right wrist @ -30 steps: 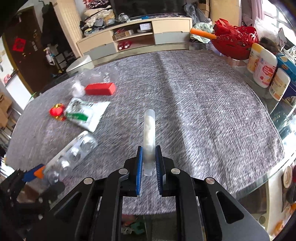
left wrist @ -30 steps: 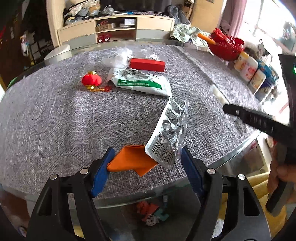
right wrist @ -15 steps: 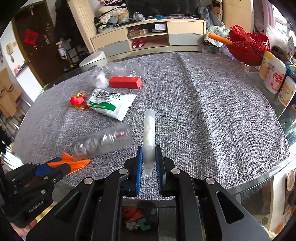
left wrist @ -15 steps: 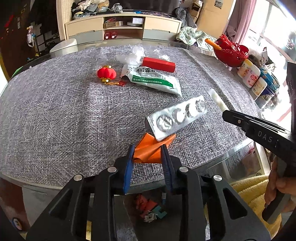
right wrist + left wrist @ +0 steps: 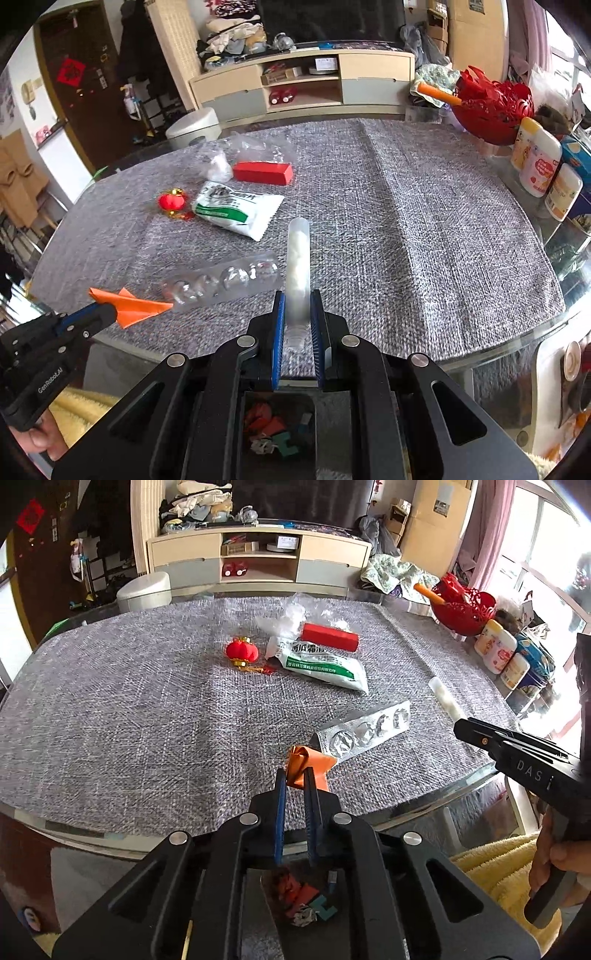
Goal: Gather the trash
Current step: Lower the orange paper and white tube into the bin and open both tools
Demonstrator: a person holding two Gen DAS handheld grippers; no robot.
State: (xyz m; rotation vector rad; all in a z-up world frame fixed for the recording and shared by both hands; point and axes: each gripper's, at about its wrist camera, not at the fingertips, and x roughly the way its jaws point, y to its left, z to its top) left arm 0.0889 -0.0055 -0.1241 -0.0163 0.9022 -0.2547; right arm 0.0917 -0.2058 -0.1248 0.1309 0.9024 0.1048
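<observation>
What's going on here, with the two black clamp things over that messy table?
A person is clearing trash off the grey-clothed table with a hand-held gripper in each hand. The left gripper is shut on a crumpled orange paper scrap; the right gripper is clamped on a clear plastic tube. On the table lie an empty blister pack, a white-and-green pouch, a red box and a small red lantern ornament.

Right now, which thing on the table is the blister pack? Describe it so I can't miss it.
On the grey tablecloth, look toward the near edge, just past the orange paper pinched in the left gripper. The blister pack lies there: a long silvery strip with a row of round bubbles, unlike the white-and-green packet farther back.
</observation>
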